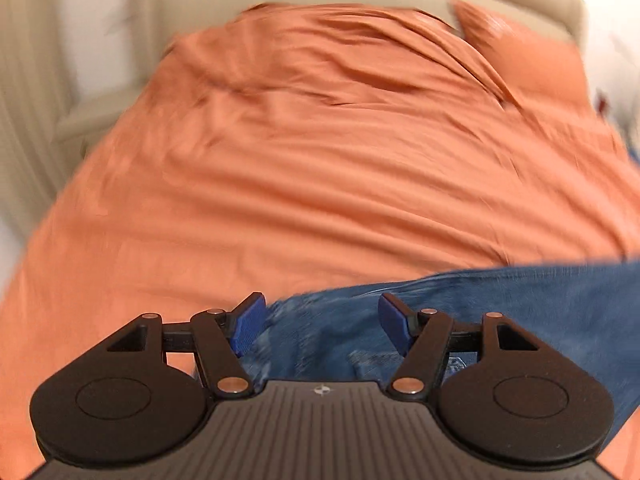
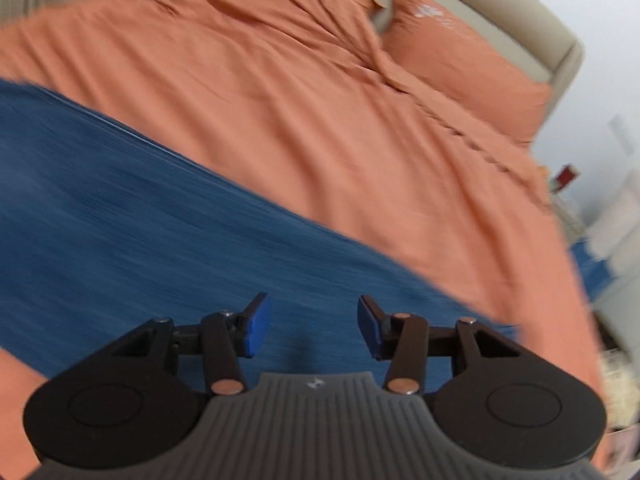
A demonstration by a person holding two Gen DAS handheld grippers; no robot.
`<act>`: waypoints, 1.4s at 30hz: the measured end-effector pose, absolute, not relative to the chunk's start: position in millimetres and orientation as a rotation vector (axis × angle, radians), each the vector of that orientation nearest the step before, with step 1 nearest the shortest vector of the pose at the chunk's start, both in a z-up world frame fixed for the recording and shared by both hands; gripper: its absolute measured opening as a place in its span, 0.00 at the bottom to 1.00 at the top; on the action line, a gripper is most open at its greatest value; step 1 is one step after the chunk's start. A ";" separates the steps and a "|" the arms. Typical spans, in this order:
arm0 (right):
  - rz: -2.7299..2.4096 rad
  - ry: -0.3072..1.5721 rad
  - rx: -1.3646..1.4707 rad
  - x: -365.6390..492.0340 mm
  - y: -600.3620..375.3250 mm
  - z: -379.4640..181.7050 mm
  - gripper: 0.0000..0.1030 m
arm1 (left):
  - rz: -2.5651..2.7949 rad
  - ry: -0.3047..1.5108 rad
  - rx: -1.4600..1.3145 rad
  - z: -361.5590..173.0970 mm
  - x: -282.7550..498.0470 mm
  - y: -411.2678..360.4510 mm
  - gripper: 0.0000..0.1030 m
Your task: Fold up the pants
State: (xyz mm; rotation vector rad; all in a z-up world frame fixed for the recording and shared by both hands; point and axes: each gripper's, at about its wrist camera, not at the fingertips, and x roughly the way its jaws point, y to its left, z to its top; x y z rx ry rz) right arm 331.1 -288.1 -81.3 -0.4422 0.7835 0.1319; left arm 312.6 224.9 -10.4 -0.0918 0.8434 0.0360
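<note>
A big bed [image 1: 280,184] with an orange sheet holds the blue jeans [image 2: 140,208], lying flat near its front edge. They look soft, floppy and heavy; grab an edge. The left hand-held gripper [image 1: 322,322] and right hand-held gripper [image 2: 314,326] are both spread apart, holding nothing.

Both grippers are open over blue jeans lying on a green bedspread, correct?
Not quite: the bedspread is orange, not green, as the left wrist view shows. The left gripper and right gripper are open over the blue jeans.

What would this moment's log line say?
left gripper: open, empty | right gripper: open, empty | blue jeans: on orange bedspread
</note>
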 end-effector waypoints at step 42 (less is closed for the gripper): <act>0.050 0.719 -0.048 287.8 -214.1 -150.5 0.43 | -0.080 0.562 -0.411 -25.1 292.6 305.4 0.09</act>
